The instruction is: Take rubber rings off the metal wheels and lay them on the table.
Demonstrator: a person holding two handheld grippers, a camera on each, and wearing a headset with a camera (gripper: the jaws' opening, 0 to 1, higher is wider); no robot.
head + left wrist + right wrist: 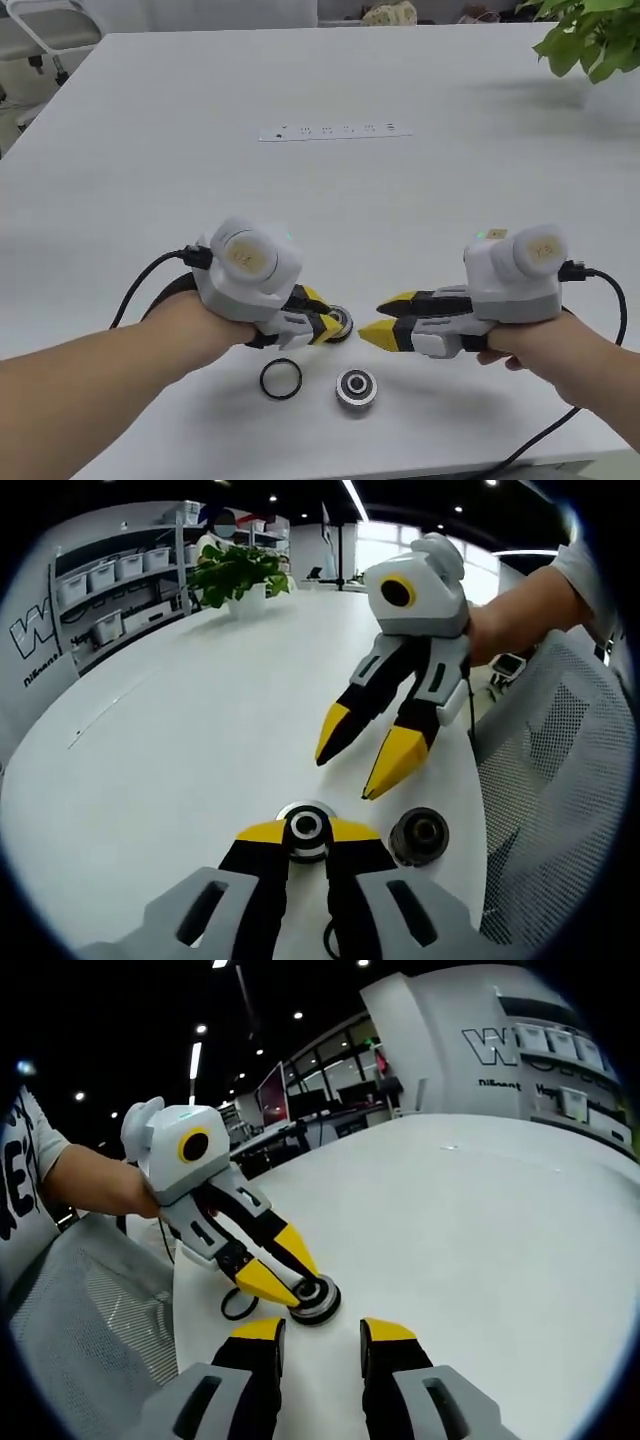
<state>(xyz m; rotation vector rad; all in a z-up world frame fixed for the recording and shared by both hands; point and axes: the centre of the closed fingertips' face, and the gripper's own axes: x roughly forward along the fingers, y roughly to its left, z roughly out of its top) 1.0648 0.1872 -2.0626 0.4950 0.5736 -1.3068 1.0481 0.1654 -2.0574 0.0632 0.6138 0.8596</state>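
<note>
My left gripper (322,326) is shut on a small metal wheel (339,322), holding it low over the white table (400,200). In the left gripper view the wheel (306,827) sits between the yellow tips of my left gripper (307,832). My right gripper (385,318) stands open just right of that wheel, with nothing between its fingers. The right gripper view shows the open right gripper (323,1332) facing the held wheel (318,1300). A loose black rubber ring (281,379) lies flat on the table near me. A second metal wheel (356,387) lies beside it.
A white power strip (335,131) lies at the table's middle far side. A green plant (590,35) stands at the back right and a chair (45,30) at the back left. Black cables (140,285) trail from both grippers. The table's front edge (560,462) is close.
</note>
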